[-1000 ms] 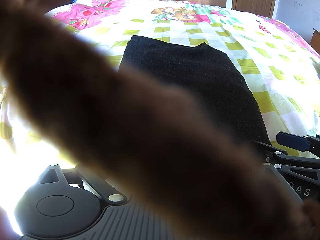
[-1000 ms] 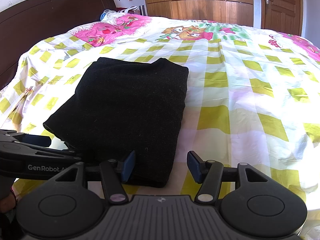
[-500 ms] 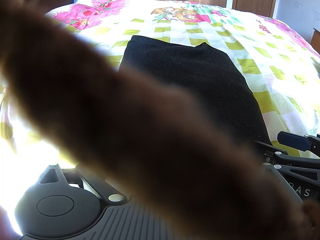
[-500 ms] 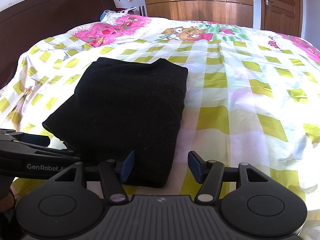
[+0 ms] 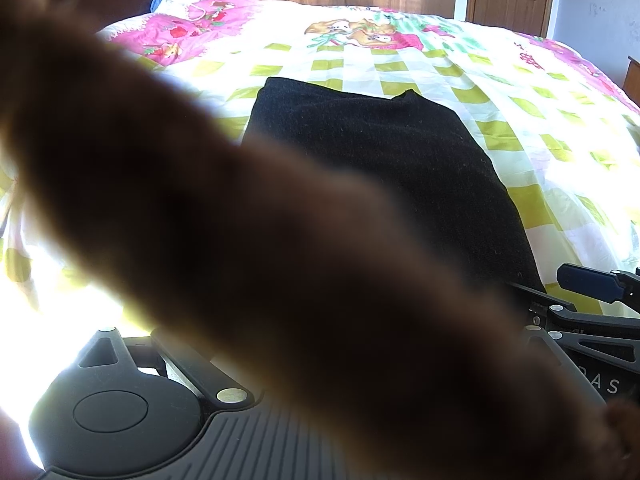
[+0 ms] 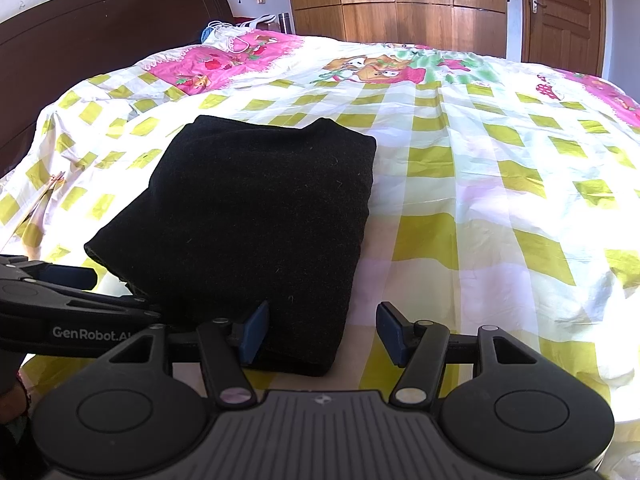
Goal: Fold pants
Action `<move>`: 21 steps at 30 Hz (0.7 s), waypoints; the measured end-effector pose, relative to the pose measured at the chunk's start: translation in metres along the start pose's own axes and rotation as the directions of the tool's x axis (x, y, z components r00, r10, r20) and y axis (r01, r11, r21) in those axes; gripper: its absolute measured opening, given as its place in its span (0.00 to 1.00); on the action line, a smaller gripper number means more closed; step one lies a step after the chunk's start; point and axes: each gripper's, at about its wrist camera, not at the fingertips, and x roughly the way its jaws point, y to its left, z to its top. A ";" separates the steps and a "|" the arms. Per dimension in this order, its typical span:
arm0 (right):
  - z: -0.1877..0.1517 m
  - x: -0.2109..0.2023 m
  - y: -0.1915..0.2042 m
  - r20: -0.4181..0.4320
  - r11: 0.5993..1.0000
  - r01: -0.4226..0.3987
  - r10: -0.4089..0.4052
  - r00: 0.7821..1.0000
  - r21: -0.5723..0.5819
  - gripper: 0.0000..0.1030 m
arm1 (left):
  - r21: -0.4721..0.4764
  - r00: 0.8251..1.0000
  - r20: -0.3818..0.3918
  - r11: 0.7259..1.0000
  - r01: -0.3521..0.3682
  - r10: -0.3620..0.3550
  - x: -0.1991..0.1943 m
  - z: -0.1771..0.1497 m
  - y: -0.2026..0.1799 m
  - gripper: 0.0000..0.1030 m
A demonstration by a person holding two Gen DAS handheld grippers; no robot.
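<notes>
Pants (image 6: 256, 220) lie folded into a black rectangle on the checked bedspread (image 6: 500, 200), long axis running from the near edge away toward the wardrobe (image 6: 400, 0). Right gripper (image 6: 320, 332) hovers spread at the near right corner. Left gripper's (image 6: 60, 280) state I cannot tell (a blurred brown shape (image 5: 260, 260) covers its lens).

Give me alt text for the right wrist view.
Folded black pants lie on a yellow-checked bedsheet, the open right gripper at their near edge. The left gripper reaches in from the left.
</notes>
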 end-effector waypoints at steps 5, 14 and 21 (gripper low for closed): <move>0.000 -0.001 0.000 0.002 1.000 0.001 -0.001 1.000 -0.001 0.69 | -0.002 1.000 0.005 1.000 -0.002 0.002 -0.002 -0.001 0.000 0.93; 0.000 -0.001 0.001 0.003 1.000 0.003 -0.003 1.000 0.000 0.69 | -0.004 1.000 0.008 1.000 -0.002 0.002 -0.002 -0.001 -0.001 0.93; 0.000 -0.001 0.001 0.004 1.000 0.003 -0.003 1.000 0.000 0.70 | -0.004 1.000 0.008 1.000 -0.002 0.002 -0.002 -0.001 -0.001 0.93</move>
